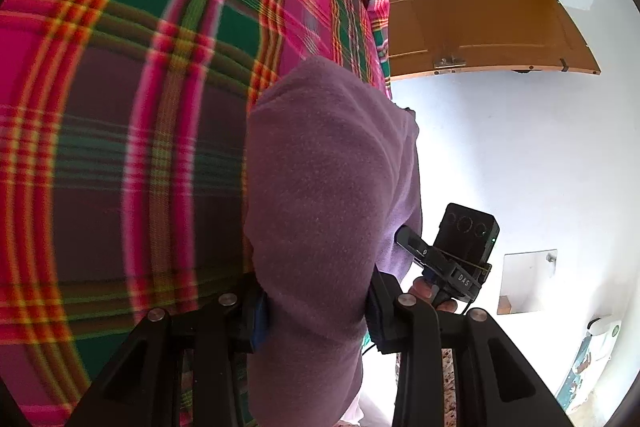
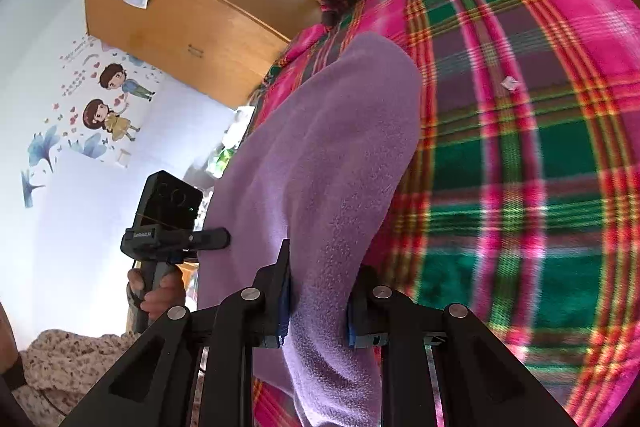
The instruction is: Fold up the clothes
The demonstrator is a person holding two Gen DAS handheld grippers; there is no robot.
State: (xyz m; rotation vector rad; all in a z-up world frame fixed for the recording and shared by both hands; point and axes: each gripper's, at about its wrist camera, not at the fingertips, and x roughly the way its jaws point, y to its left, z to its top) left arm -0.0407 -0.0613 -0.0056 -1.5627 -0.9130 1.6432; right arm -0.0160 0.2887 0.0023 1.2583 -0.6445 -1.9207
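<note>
A purple fleece garment (image 1: pixel 320 187) hangs lifted above a pink, green and purple plaid bedspread (image 1: pixel 120 107). My left gripper (image 1: pixel 316 315) is shut on a thick bunch of the fleece, which fills the gap between its fingers. In the right wrist view the same purple garment (image 2: pixel 320 155) runs up from my right gripper (image 2: pixel 320 319), which is shut on it too. Each view shows the other gripper beside the cloth: the right one (image 1: pixel 452 259) with a hand on its handle, and the left one (image 2: pixel 168 227) likewise held by a hand.
The plaid bedspread (image 2: pixel 520 147) covers the bed under the garment. A wooden door (image 1: pixel 480 23) and white wall stand beyond it. A wooden cabinet (image 2: pixel 180 27) with a plastic bag on it and cartoon wall stickers (image 2: pixel 108 99) are on the other side.
</note>
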